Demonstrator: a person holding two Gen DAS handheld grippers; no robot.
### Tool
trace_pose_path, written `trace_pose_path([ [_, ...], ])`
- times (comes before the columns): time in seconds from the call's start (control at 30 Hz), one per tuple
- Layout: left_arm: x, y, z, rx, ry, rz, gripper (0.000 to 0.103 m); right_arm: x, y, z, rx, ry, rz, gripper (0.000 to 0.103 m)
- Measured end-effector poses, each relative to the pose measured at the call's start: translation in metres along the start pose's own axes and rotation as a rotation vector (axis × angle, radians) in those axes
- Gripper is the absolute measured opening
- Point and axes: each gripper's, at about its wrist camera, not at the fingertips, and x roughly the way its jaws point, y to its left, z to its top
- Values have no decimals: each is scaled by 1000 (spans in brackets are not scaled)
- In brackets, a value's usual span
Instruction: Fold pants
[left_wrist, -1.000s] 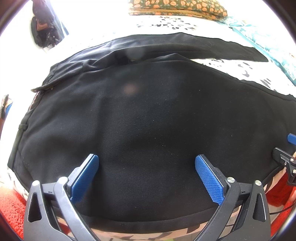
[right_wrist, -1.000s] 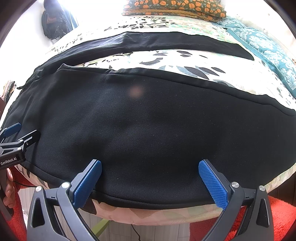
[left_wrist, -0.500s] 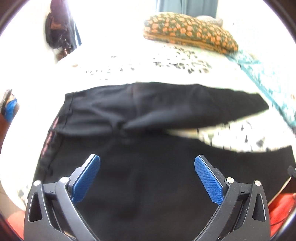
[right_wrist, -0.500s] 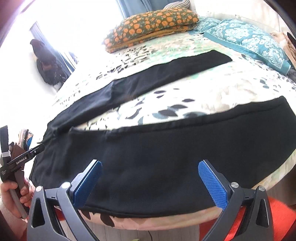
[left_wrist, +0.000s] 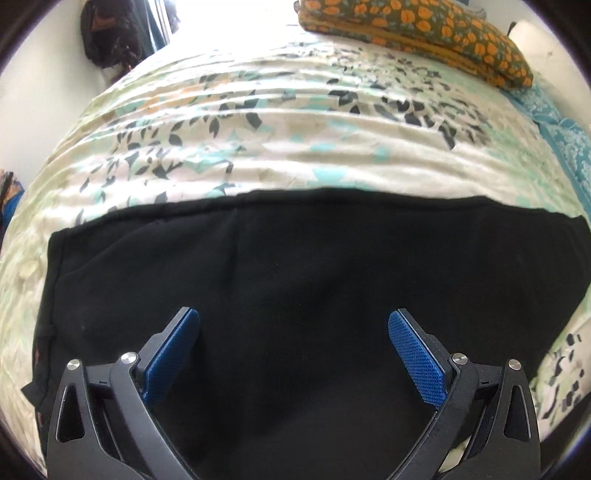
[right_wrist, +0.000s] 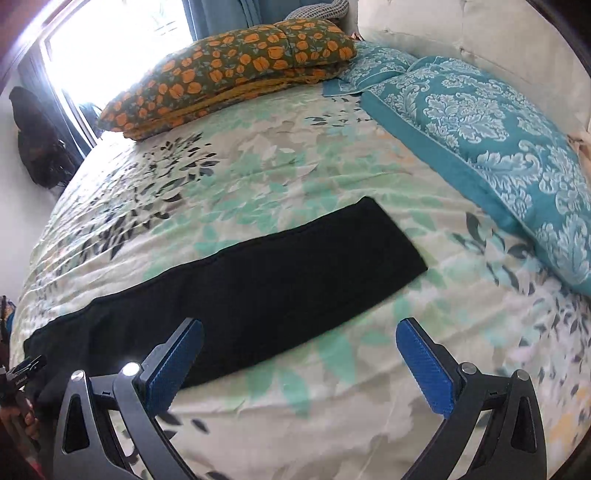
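Black pants (right_wrist: 258, 280) lie flat on the bed as one long strip, one leg stacked on the other, leg ends toward the teal pillows. In the left wrist view the waist end (left_wrist: 295, 295) fills the lower half. My left gripper (left_wrist: 293, 332) is open and empty over the waist part of the pants. My right gripper (right_wrist: 299, 343) is open and empty, above the near edge of the legs and the bedsheet. The left gripper's tip (right_wrist: 22, 369) shows at the far left of the right wrist view.
The bed has a leaf-patterned sheet (right_wrist: 277, 162). An orange-flowered folded quilt (right_wrist: 229, 70) lies at the far side. Teal damask pillows (right_wrist: 498, 155) lie at the right by the headboard. A dark bag (right_wrist: 37, 147) hangs by the bright window at left.
Earlier the pants lay spread with the two legs apart. Now the legs lie stacked in one strip. Both grippers have drawn back and up, open and empty throughout.
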Motion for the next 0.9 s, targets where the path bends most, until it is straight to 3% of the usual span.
trace_pose_path([
  [0.03,9,1,-6,3,3,-4,103,15,-9,15,-11,17,-27,103],
  [0.1,7,3,-16,14,-97,-14,103,49,-26,39,-7,70,-43,103],
  [0.2,4,1,-26,18,-164,-6,103,92,-34,67,-43,111,-113,103],
  [0.3,4,1,-27,16,-183,-8,103,124,-41,85,-59,106,-178,103],
  [0.4,6,-1,-27,24,-198,2,103,155,-51,92,-19,148,-180,102],
  [0.43,6,-1,-27,24,-201,0,103,164,-52,92,-13,177,-175,95],
  [0.47,6,-1,-27,23,-203,-2,103,170,-53,91,-8,200,-153,71],
  [0.5,7,-1,-26,23,-205,-2,103,170,-53,90,0,197,-123,64],
  [0.53,6,-2,-28,24,-207,1,103,163,-51,90,-2,168,-146,28],
  [0.57,6,-2,-28,25,-207,3,103,154,-49,90,-18,140,-177,10],
  [0.77,5,-5,-26,30,-199,22,103,49,-20,70,-41,-63,-35,9],
  [0.9,-1,-8,-19,38,-134,52,103,-35,5,22,-10,-160,116,8],
])
